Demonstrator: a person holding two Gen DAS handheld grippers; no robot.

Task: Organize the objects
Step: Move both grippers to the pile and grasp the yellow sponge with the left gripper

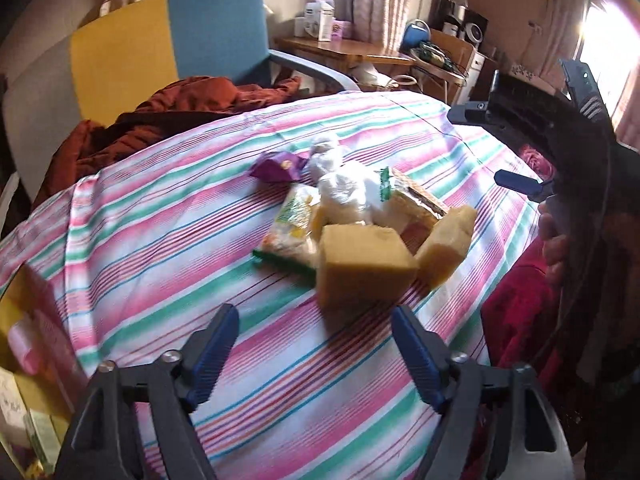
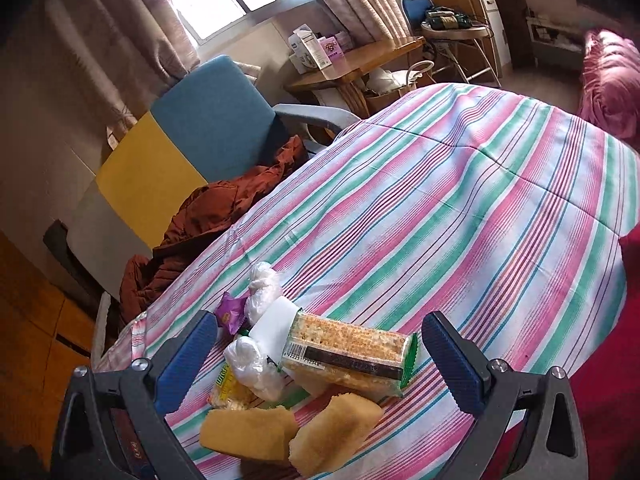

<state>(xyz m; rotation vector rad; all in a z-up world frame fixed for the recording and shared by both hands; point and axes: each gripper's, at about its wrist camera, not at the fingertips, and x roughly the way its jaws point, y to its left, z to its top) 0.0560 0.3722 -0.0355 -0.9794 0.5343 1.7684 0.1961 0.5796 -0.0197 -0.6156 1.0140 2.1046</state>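
Yellow sponges lie heaped with snack packets mid-cloth on the striped table, untouched, while the left gripper and right gripper hover released near them, so sorting looks barely begun; next, close on one sponge.

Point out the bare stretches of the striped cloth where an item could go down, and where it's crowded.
Free: the striped cloth between the cracker packet and the pink cushion, and the stretch between the snack bag and the brown jacket. Crowded: the pile around the sponges, ahead of both open tools.
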